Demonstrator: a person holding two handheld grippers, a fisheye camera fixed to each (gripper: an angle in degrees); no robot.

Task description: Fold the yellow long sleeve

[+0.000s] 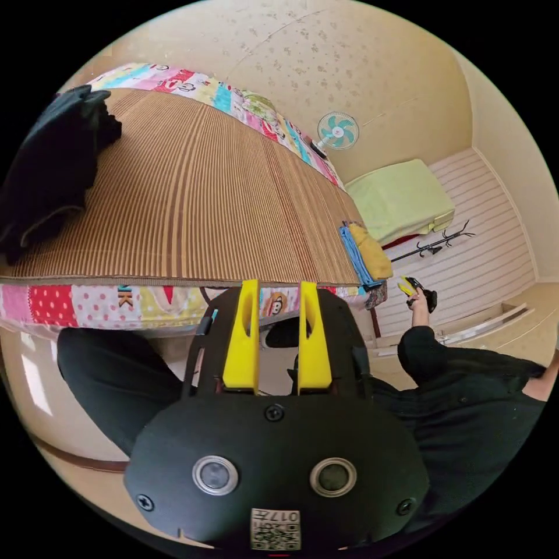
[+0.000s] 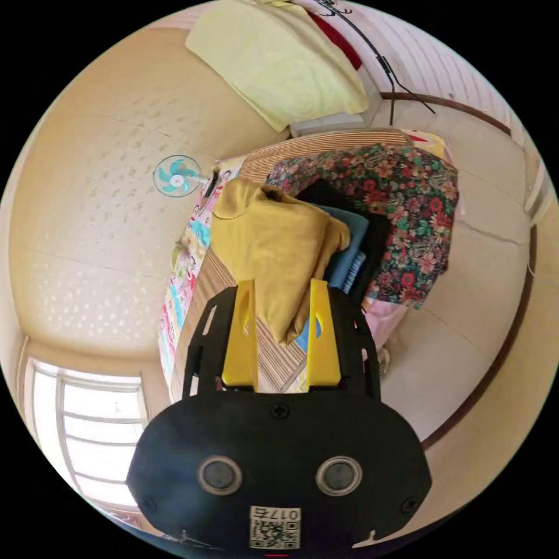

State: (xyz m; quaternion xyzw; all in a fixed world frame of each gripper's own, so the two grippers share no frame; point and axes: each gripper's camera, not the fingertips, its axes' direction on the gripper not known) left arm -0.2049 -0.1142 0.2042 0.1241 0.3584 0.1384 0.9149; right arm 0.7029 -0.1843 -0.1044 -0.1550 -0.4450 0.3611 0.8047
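Yellow long sleeve lies bunched atop a clothes pile at the striped mat's corner, at 3 o'clock in the left gripper view. Left gripper: jaws narrowly apart, empty, over the bed edge. Right gripper: jaws parted, the garment's lower fold between them; contact cannot be told.

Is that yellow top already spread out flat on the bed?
No, the yellow top sits bunched on a pile of clothes, ahead of the right claw.
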